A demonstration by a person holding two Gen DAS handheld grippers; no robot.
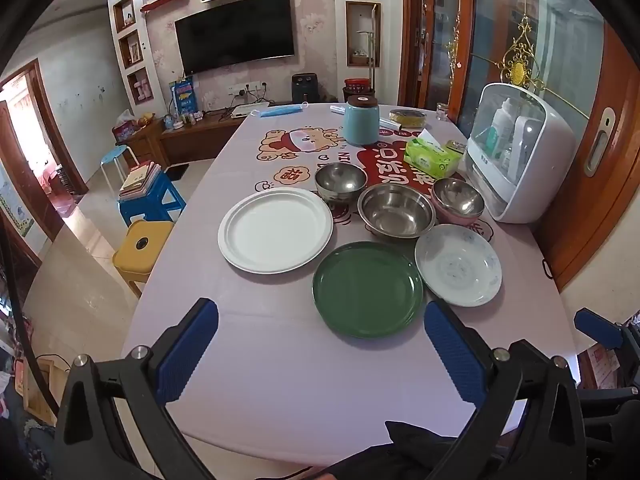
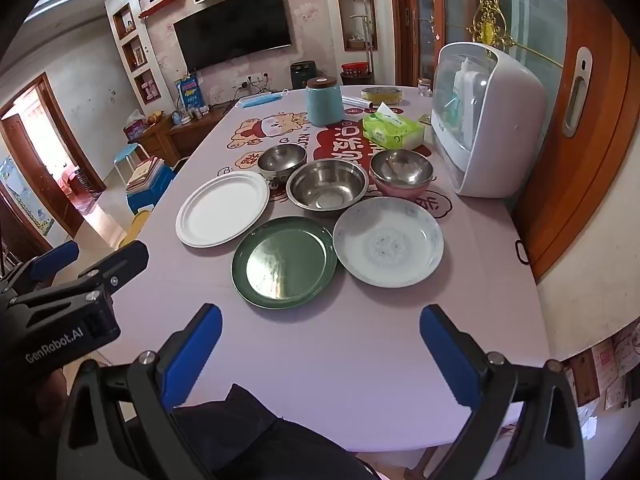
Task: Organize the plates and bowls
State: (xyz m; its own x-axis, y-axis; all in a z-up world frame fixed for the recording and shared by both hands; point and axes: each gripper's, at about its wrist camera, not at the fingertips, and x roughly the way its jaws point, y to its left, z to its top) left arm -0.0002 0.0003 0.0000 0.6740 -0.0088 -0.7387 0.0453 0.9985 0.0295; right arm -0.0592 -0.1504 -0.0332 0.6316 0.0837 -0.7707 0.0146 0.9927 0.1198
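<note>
On the pale tablecloth lie a white plate (image 1: 275, 230) (image 2: 223, 209), a green plate (image 1: 367, 289) (image 2: 284, 262) and a shallow blue-patterned dish (image 1: 458, 265) (image 2: 388, 241). Behind them stand three steel bowls: a small one (image 1: 340, 181) (image 2: 281, 160), a wide one (image 1: 396, 210) (image 2: 327, 188) and one with a pink outside (image 1: 458, 201) (image 2: 401, 172). My left gripper (image 1: 322, 318) hovers open over the near table, short of the green plate. My right gripper (image 2: 320, 322) is open too, nothing between its blue pads. The left gripper (image 2: 60, 268) shows at the left in the right wrist view.
A white countertop cabinet (image 1: 520, 152) (image 2: 484, 120) stands at the right edge by a wooden door. A green tissue pack (image 1: 432, 154) (image 2: 394, 128), a blue canister (image 1: 361, 120) (image 2: 324, 100) and a tin sit farther back. Stools (image 1: 150, 196) stand left of the table.
</note>
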